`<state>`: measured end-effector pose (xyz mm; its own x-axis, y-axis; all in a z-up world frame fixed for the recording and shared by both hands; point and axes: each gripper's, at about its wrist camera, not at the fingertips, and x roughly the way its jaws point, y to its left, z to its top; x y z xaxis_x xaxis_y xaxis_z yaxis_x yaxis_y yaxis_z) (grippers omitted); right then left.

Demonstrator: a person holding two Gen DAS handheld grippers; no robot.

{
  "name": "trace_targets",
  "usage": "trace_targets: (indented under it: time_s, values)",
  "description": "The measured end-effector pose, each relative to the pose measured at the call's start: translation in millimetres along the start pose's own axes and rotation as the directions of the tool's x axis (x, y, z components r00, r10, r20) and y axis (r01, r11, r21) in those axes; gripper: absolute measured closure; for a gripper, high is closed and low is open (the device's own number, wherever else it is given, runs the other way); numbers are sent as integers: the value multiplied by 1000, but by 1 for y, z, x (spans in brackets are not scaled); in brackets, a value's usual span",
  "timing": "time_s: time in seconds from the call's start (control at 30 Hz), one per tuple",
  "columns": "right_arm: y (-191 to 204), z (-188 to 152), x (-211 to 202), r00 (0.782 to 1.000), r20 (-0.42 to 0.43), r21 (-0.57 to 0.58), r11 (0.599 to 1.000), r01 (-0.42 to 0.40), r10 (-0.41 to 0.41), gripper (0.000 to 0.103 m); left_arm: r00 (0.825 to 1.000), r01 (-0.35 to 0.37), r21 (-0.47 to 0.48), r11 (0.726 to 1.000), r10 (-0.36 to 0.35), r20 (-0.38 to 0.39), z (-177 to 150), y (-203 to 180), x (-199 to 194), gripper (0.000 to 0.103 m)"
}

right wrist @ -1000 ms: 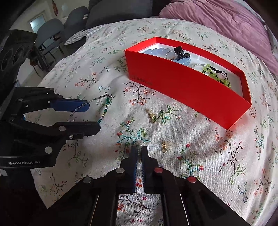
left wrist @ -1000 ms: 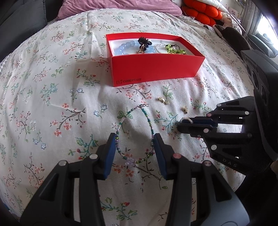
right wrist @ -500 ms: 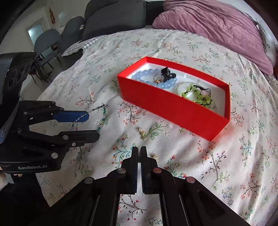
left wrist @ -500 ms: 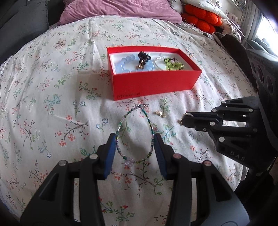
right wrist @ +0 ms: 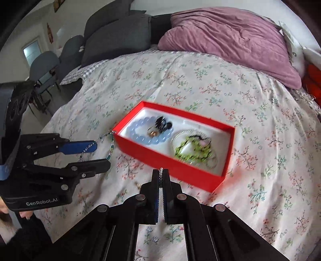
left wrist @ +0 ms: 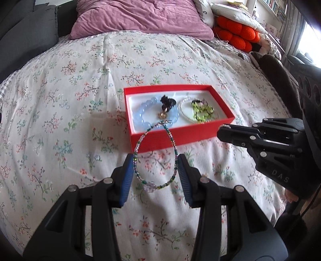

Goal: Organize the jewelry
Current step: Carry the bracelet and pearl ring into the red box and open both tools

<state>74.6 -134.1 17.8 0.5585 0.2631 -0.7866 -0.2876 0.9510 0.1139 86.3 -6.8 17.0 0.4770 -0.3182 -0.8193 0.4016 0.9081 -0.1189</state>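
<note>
Seed-bead bracelet [left wrist: 154, 156] is being carried as a stretched loop across the blue pads of the left tongs [left wrist: 155, 172]; tongs are being kept wide, w/ the strand draped over both pads. Clasp end is hanging forward, appearing over the near wall of the red box [left wrist: 180, 138] in the left wrist view; in the right wrist view the clasp [right wrist: 113, 132] is being seen just beside the box's left corner, whether touching cannot be told. A small pearl-bead piece [right wrist: 161, 172] is being pinched by the right tongs [right wrist: 161, 180], jaws nearly closed on it, tip being held near the box's near wall, above the bedspread [right wrist: 200, 84].

Box is lying on the floral bedspread. Inside, on the white lining: blue bead bracelet [left wrist: 149, 115] at left, a dark piece w/ gold part [left wrist: 166, 106] lying within/over it, a white bead loop [left wrist: 185, 112] and a green bead bracelet [left wrist: 201, 111] at right.

A small gold item [right wrist: 137, 183] is being seen, blurred, on the bedspread just left of the right tongs. Purple pillow [left wrist: 140, 18] and orange cushion [left wrist: 234, 34] are lying at the far end of the bed; grey cushions [right wrist: 118, 36] behind.
</note>
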Motion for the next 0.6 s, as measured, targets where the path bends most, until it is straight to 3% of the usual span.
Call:
trace_targets:
  time_s: [0.23, 0.6]
  values:
    - [-21, 24, 5, 999, 26, 83, 996, 21, -23, 100, 1000, -19, -51, 999, 19, -3, 26, 4, 18, 54]
    - [-42, 36, 28, 1000, 5, 175, 984, 22, -23, 100, 999, -45, -65, 997, 46, 16, 51, -4, 41, 51]
